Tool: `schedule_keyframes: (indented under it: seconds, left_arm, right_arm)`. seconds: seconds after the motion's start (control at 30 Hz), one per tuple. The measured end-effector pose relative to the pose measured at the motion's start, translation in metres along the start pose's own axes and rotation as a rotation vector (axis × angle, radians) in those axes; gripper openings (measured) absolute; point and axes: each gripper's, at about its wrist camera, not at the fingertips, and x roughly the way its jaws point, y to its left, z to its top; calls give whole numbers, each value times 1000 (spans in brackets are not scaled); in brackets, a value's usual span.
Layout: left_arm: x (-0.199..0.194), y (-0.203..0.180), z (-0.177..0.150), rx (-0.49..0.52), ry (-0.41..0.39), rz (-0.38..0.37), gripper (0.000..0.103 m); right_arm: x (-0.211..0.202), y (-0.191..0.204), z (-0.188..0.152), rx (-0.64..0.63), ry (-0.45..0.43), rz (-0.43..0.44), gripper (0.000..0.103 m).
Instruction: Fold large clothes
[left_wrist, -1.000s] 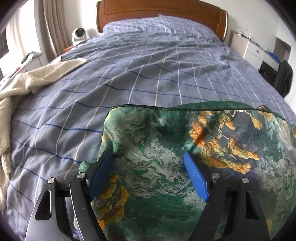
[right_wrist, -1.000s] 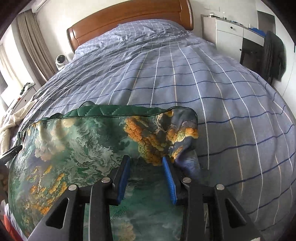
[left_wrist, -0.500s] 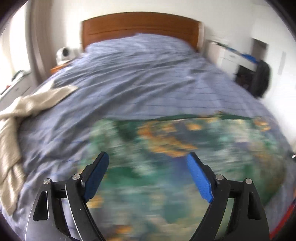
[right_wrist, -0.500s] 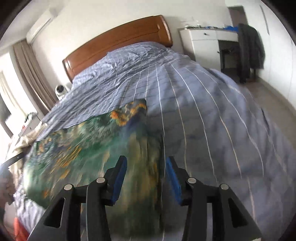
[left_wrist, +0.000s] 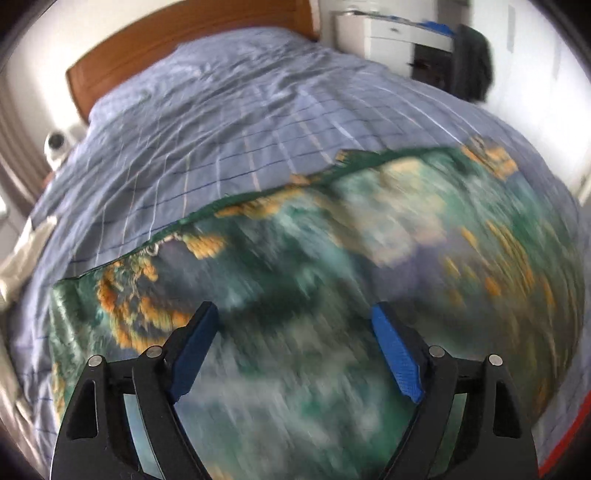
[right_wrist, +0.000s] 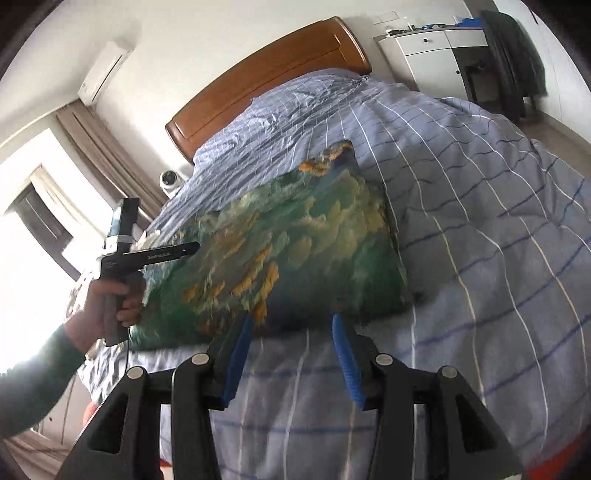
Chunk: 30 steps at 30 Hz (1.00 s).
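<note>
Two grippers, both with jaws spread wide and nothing between them. The left gripper (left_wrist: 293, 343) hangs over the near part of the folded garment (left_wrist: 332, 280) — a green one with an orange and cream print — and that view is pretty smeared with blur, so fine detail of the cloth is hard to make out. The right gripper (right_wrist: 290, 354) sits just off the near edge of the garment (right_wrist: 295, 251), its blue pads (right_wrist: 236, 360) over bare bedding. The garment lies folded into a rough rectangle on the bed (right_wrist: 480, 206), on a blue checked cover, toward the foot end and well short of the wooden headboard (right_wrist: 266, 85). From the right wrist you can see the person's left hand (right_wrist: 107, 306) holding the other gripper's handle at the garment's left side. A white dresser (right_wrist: 436, 48) stands by the far wall.
</note>
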Motion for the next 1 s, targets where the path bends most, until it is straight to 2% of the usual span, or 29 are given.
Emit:
schedule_keyframes:
  seconds: [0.13, 0.2, 0.27, 0.33, 0.4, 0.47, 0.53, 0.57, 0.63, 0.7, 0.8, 0.83, 0.87, 0.9, 0.97, 1.0]
  left_arm:
    - [-34, -30, -38, 155, -44, 25, 87]
    - [-48, -39, -47, 183, -64, 17, 87]
    - [-65, -42, -51, 163, -93, -29, 87]
    - [-85, -41, -50, 78, -155, -138, 87]
    - [-90, -45, -46, 57, -177, -241, 87]
    - [-83, -58, -47, 99, -165, -256, 87]
    - [-65, -65, -47, 125, -129, -254, 87]
    - [-48, -65, -48, 105, -71, -297, 87]
    - [-31, -64, -53, 74, -35, -344, 90]
    - [-23, -63, -57, 67, -17, -370, 93]
    - [-19, -63, -58, 65, -11, -382, 93]
    - [-19, -63, -57, 67, -8, -383, 94]
    - [-20, -62, -55, 65, -6, -385, 94]
    - [-20, -61, -55, 61, -2, -388, 94]
    - [-25, -53, -48, 49, 8, -383, 88]
    - [-28, -50, -43, 34, 21, -384, 86]
  right_arm:
    - [1, -13, -11, 49, 25, 2, 46]
    - [5, -22, -11, 103, 25, 0, 47]
    - [7, -32, -10, 198, 15, 20, 55]
    - [12, -39, -11, 292, 0, 55, 59]
    - [22, -44, -13, 386, -3, 118, 59]
    - [34, -46, -12, 447, 4, 140, 59]
    - [47, -48, -9, 487, 9, 111, 59]
    - [56, -52, -7, 521, 9, 87, 62]
    - [68, -60, -6, 594, 4, 65, 69]
    - [78, -69, -5, 698, -38, 89, 76]
    - [90, -76, -1, 799, -106, 102, 78]
    - [93, -78, 0, 811, -117, 104, 76]
    - [96, -77, 1, 799, -122, 94, 59]
    - [96, -72, 2, 763, -126, 70, 47]
    - [88, -62, 0, 699, -158, 59, 36]
    - [81, -53, 1, 652, -173, 51, 34]
